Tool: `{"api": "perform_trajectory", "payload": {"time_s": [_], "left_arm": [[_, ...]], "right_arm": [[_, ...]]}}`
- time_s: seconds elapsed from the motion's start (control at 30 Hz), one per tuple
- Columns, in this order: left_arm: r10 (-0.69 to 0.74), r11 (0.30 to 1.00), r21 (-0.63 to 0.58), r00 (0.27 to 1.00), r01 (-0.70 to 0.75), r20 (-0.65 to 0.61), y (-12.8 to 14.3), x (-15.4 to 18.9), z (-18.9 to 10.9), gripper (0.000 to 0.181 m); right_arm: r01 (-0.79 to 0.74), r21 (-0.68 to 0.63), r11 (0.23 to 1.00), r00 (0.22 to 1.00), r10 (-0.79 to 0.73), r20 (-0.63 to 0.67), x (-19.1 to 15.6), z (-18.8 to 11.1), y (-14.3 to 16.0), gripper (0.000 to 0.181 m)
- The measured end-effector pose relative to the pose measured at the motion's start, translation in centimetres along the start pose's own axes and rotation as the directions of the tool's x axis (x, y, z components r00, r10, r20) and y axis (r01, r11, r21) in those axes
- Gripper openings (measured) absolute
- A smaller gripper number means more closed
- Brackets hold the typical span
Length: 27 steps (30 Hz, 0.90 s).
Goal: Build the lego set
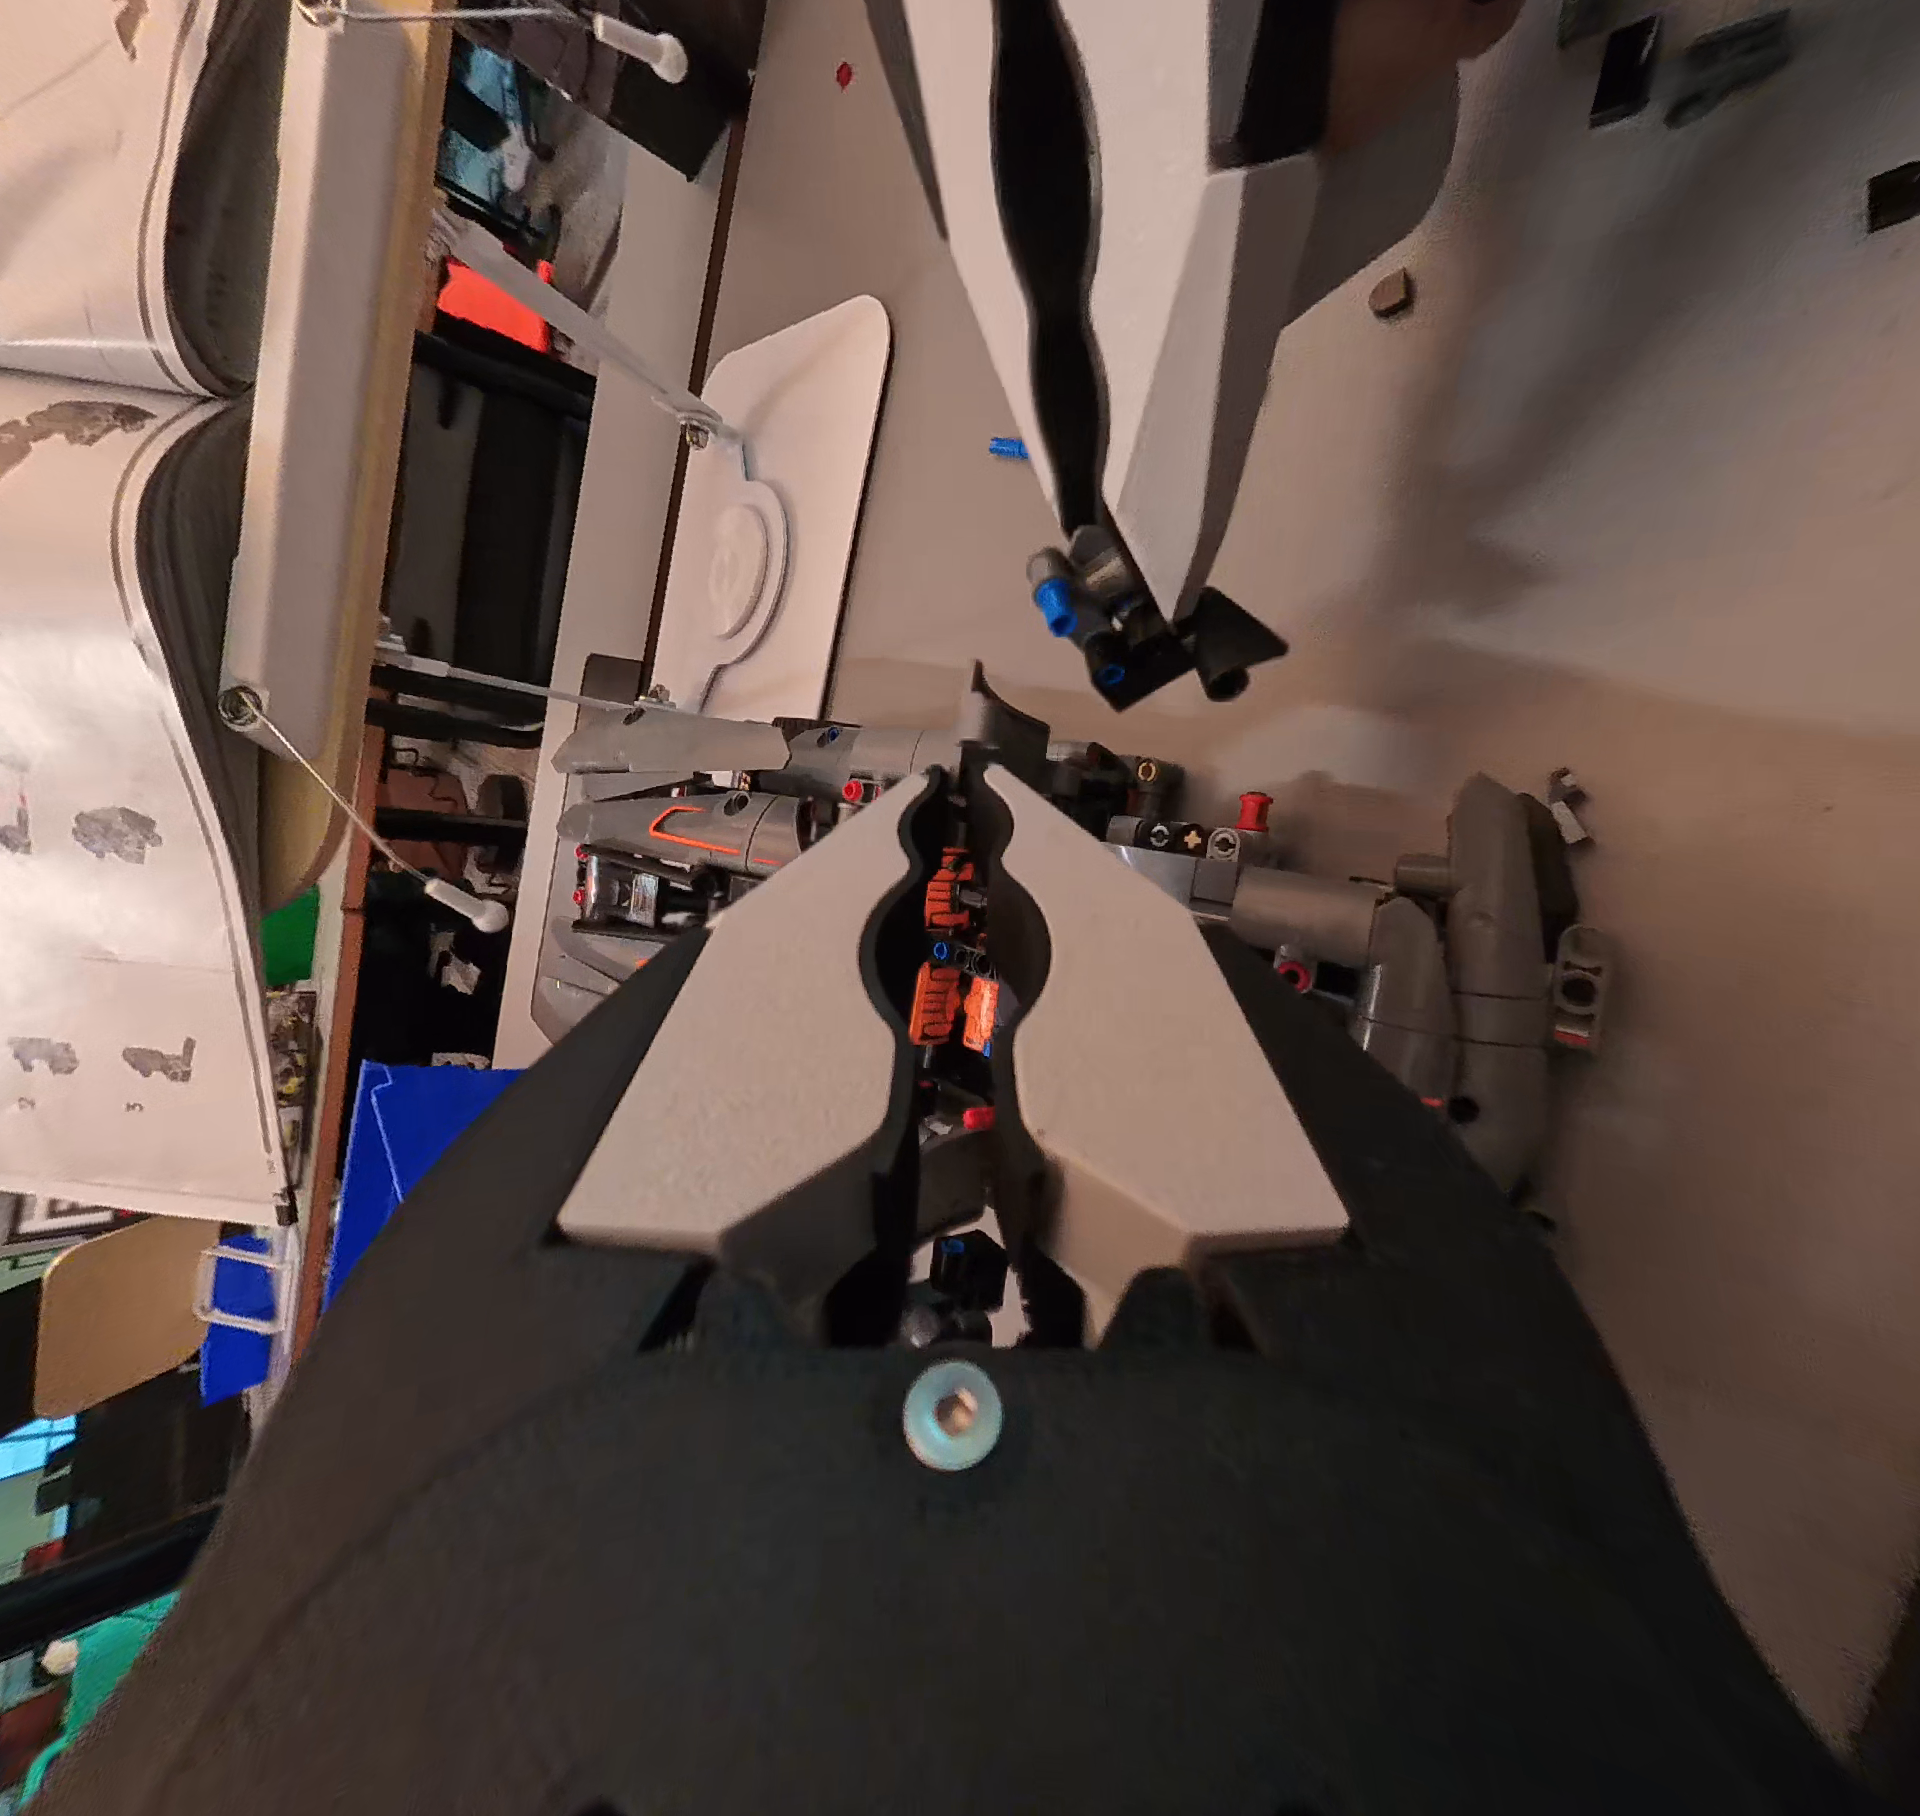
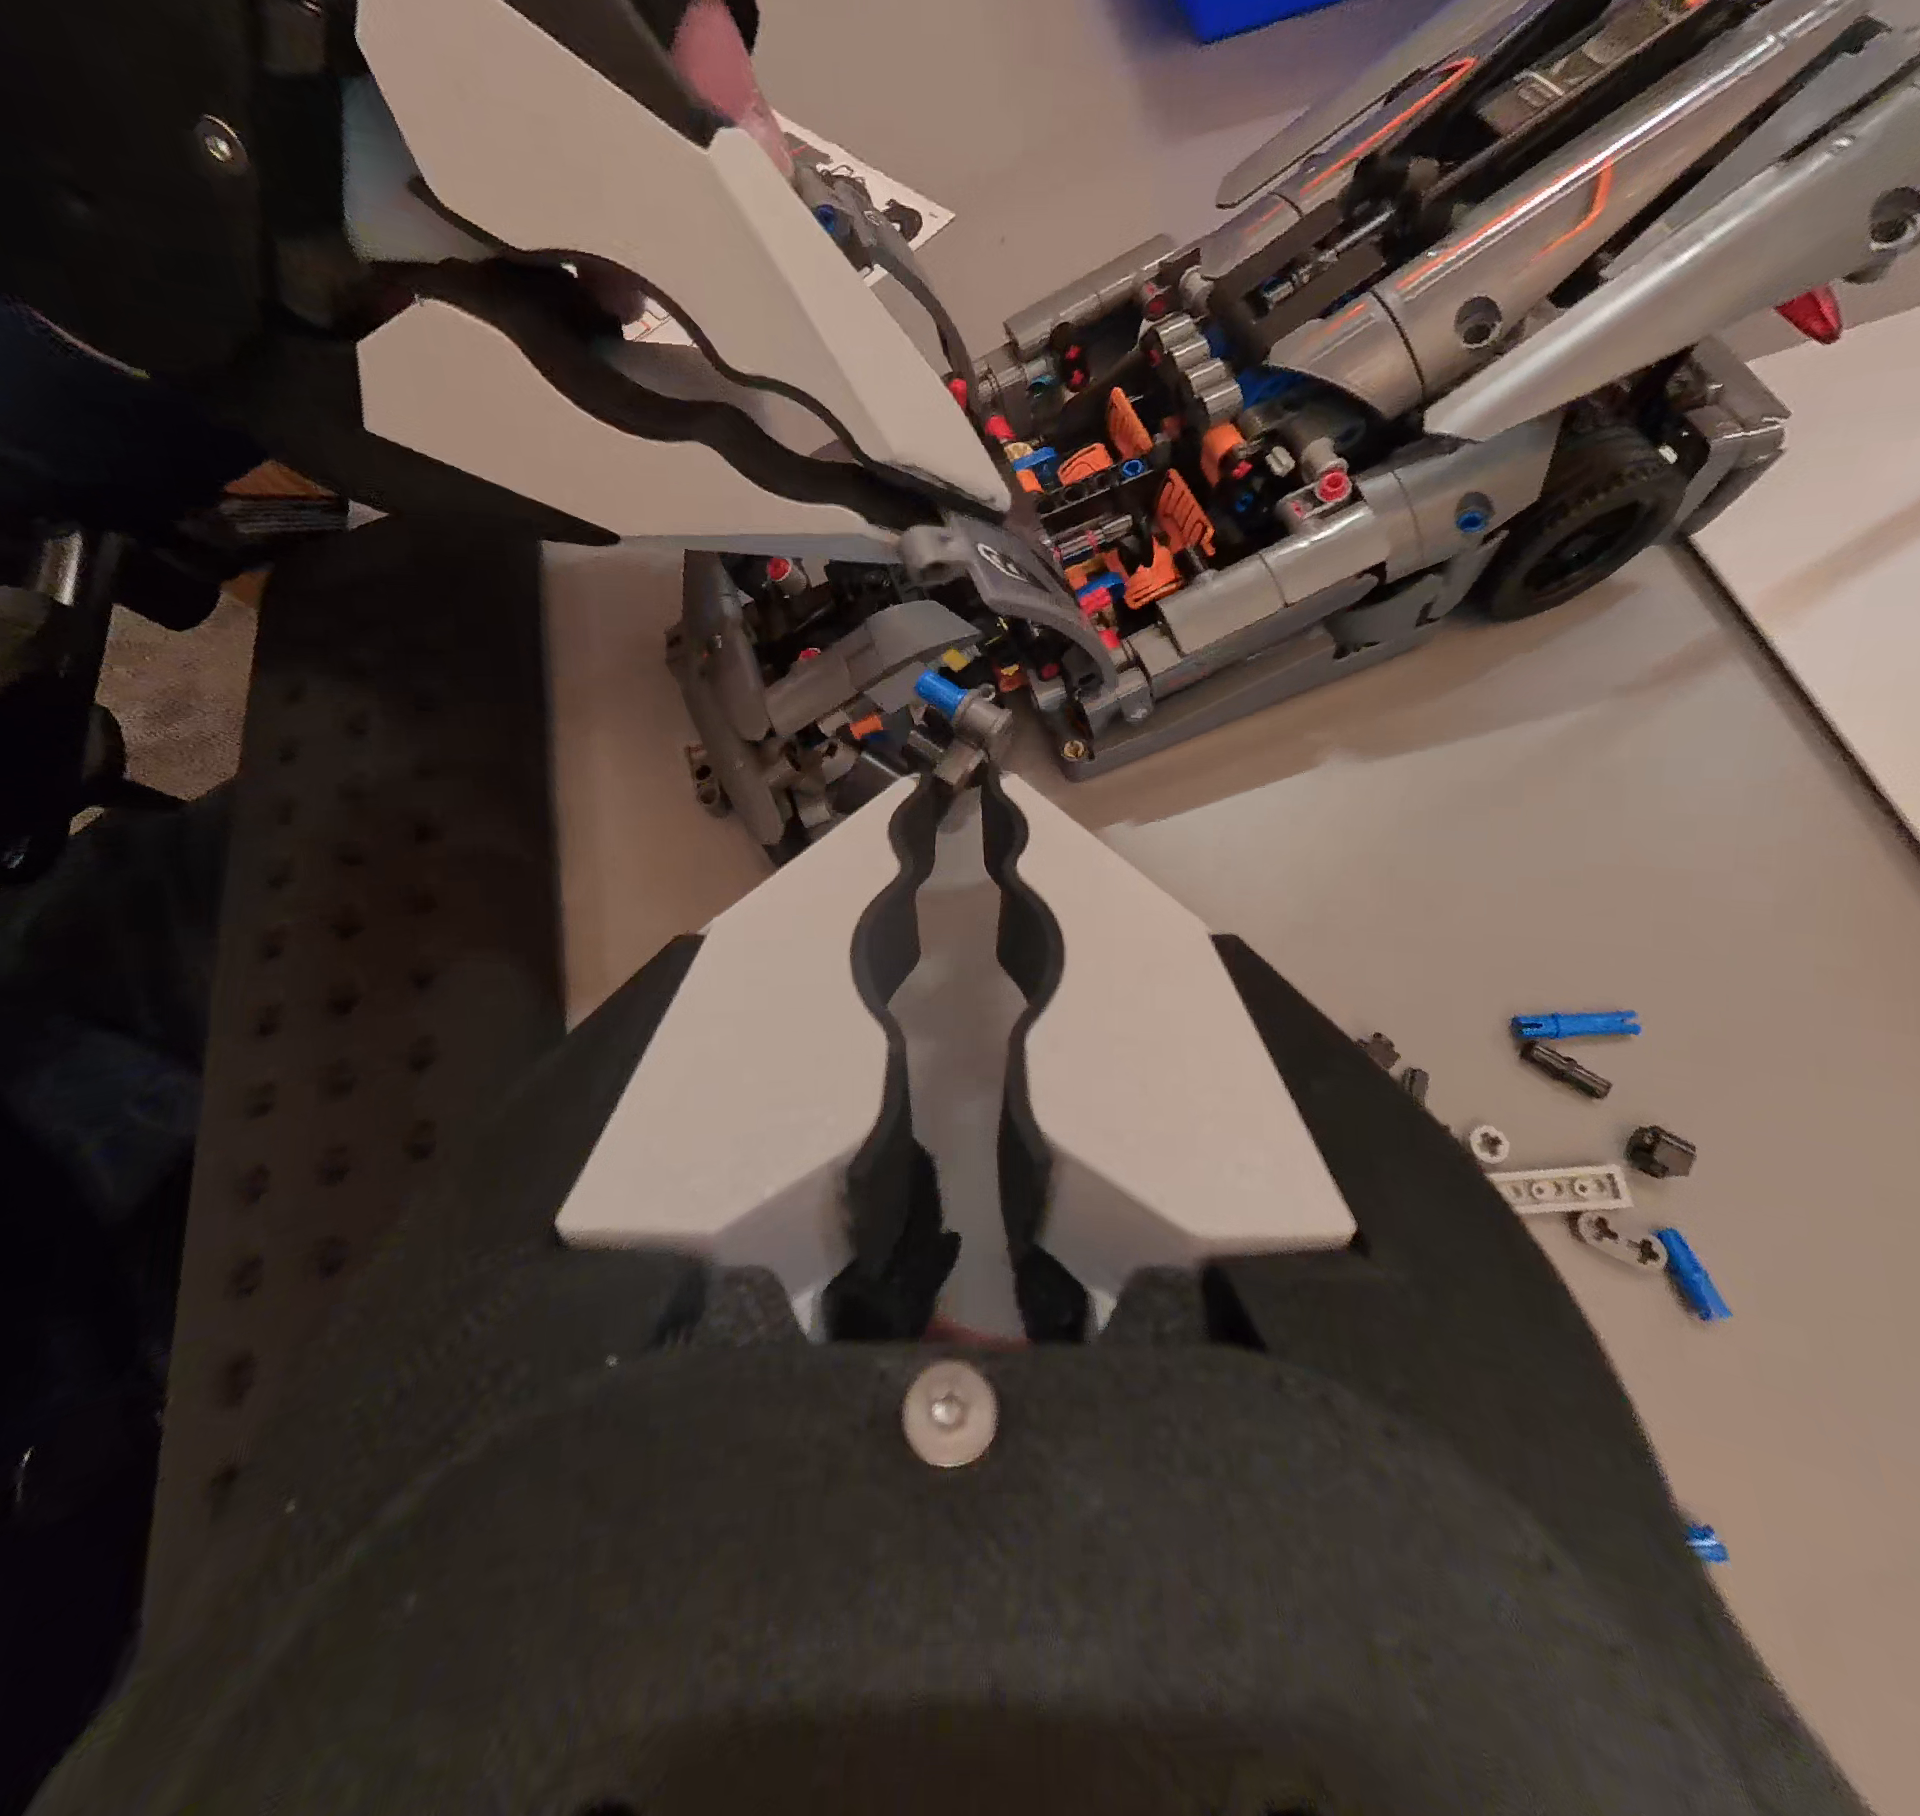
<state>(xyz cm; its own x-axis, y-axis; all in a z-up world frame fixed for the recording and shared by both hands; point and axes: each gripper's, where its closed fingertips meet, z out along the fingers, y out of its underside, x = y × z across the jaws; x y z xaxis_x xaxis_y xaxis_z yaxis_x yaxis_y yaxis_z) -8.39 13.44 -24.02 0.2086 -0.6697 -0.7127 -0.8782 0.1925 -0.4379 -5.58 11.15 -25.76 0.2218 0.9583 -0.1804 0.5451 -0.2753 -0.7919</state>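
Right tool (image 2: 961, 779) pinches a grey connector (image 2: 971, 727); left tool (image 2: 961, 519) grips the car's curved panel (image 2: 1013, 571).

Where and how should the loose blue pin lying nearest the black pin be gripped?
Grip the blue pin across its middle, coming straight down from above with the jaws set across its length. It lies flat on the table, with the black pin close alongside, so a low sideways approach would likely knock that.

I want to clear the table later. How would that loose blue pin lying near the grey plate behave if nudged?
The blue pin looks round-bodied, so it would probably roll rather than slide on the smooth grey table. It is small and plastic, likely very light, so a slight touch may send it off. It seems rigid, not floppy, and could slip from wide jaws.
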Motion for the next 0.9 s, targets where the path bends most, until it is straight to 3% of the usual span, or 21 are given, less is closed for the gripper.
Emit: {"api": "perform_trajectory", "payload": {"time_s": [0.27,0.53,0.67,0.73,0.9], "left_arm": [[0.092,0.995,0.029,0.994,-0.093,0.051,-1.1,0.6,0.3,0.000],[0.162,0.986,0.020,0.984,-0.164,0.073,-3.0,0.9,1.5,0.002],[0.205,0.977,0.030,0.968,-0.211,0.148,-3.3,0.3,1.1,0.014],[0.200,0.976,0.068,0.973,-0.209,0.113,-3.7,1.1,1.0,0.016],[0.239,0.968,0.043,0.957,-0.249,0.165,-3.8,0.8,1.3,0.004]], "right_arm": [[-0.026,-0.034,0.999,0.999,0.025,-0.038,0.1,0.6,0.3,0.006],[-0.063,-0.023,0.998,0.995,0.062,-0.073,1.3,-0.9,0.9,0.006],[-0.068,-0.016,0.998,0.995,0.066,-0.076,1.3,-1.6,1.1,0.005],[-0.064,-0.014,0.998,0.995,0.063,-0.083,1.4,-1.8,1.0,0.006],[-0.053,-0.016,0.998,0.995,0.051,-0.084,1.1,-1.9,0.9,0.006]]}}
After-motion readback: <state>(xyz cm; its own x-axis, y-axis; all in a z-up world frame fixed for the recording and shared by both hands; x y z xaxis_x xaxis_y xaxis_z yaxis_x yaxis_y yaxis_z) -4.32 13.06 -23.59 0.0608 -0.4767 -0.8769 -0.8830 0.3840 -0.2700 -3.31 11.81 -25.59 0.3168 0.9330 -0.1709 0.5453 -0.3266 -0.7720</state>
